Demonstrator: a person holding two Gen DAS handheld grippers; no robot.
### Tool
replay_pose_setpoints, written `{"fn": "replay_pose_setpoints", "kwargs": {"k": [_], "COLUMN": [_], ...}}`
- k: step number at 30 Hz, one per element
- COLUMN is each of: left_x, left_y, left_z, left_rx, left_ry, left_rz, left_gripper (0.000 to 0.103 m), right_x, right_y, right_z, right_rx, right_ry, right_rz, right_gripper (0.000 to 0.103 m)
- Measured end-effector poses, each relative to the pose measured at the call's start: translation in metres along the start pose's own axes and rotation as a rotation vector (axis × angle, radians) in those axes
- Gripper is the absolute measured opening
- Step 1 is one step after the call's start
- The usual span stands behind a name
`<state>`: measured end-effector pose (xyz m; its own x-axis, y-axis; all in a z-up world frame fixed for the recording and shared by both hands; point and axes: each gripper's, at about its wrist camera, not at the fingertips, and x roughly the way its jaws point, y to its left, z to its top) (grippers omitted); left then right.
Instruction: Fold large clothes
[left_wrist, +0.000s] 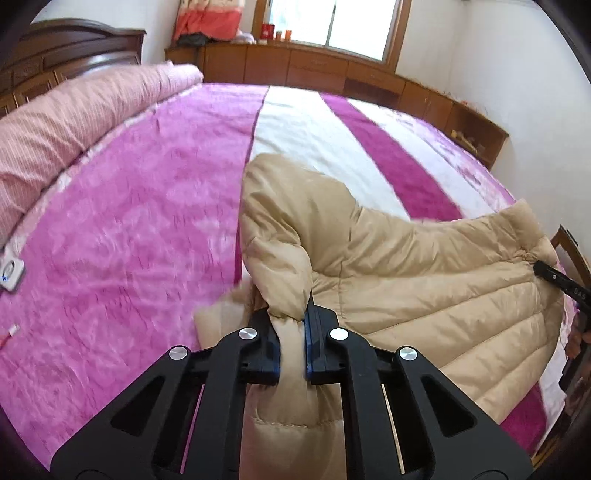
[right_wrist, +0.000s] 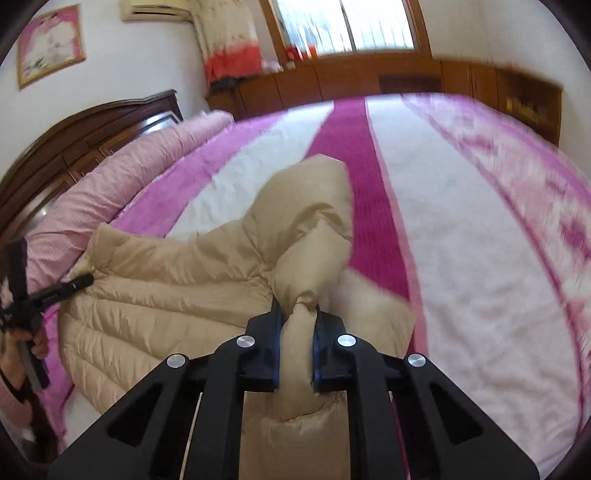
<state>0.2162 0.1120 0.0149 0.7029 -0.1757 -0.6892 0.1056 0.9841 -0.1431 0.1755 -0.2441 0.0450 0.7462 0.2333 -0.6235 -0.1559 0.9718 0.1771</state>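
Observation:
A beige quilted puffer jacket (left_wrist: 424, 280) lies on the pink and white striped bed. My left gripper (left_wrist: 291, 321) is shut on a bunched fold of the jacket and holds it up off the bed. My right gripper (right_wrist: 298, 317) is shut on another bunched fold of the same jacket (right_wrist: 177, 280). Each gripper shows in the other's view: the right one (left_wrist: 554, 277) at the jacket's right edge, the left one (right_wrist: 74, 284) at its left edge. The jacket sags between them.
The bed cover (left_wrist: 129, 229) is magenta with white stripes (right_wrist: 461, 277). A rolled pink quilt (left_wrist: 74, 122) lies along the dark wooden headboard (right_wrist: 92, 136). A white device with a cable (left_wrist: 9, 275) lies on the bed at the left. Wooden cabinets (left_wrist: 314, 70) and a window stand beyond.

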Motion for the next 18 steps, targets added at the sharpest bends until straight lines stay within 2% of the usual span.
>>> {"fn": "replay_pose_setpoints", "kwargs": {"k": [4,9,14,18], "left_x": [0.016,0.057,0.087,0.09], "left_y": [-0.002,-0.012,-0.015,-0.015], "left_z": [0.02,0.025,0.018,0.015], "left_rx": [0.002,0.029,0.039,0.035], "left_ry": [-0.01,0.06,0.119,0.127], "left_rz": [0.033,0.067,0.096,0.106], "left_gripper": [0.009,0.009,0.013,0.018], "right_x": [0.008,0.045,0.066,0.07], "right_y": [0.002,-0.012,-0.022,-0.021], "right_z": [0.012,0.001,-0.014,-0.019], "right_rx": [-0.001,0.042,0.079,0.086], "right_ry": [-0.034,0.067,0.127,0.144], "right_rz": [-0.065,-0.176,-0.208,-0.213], "right_gripper": [0.012,0.012,0.018,0.022]}}
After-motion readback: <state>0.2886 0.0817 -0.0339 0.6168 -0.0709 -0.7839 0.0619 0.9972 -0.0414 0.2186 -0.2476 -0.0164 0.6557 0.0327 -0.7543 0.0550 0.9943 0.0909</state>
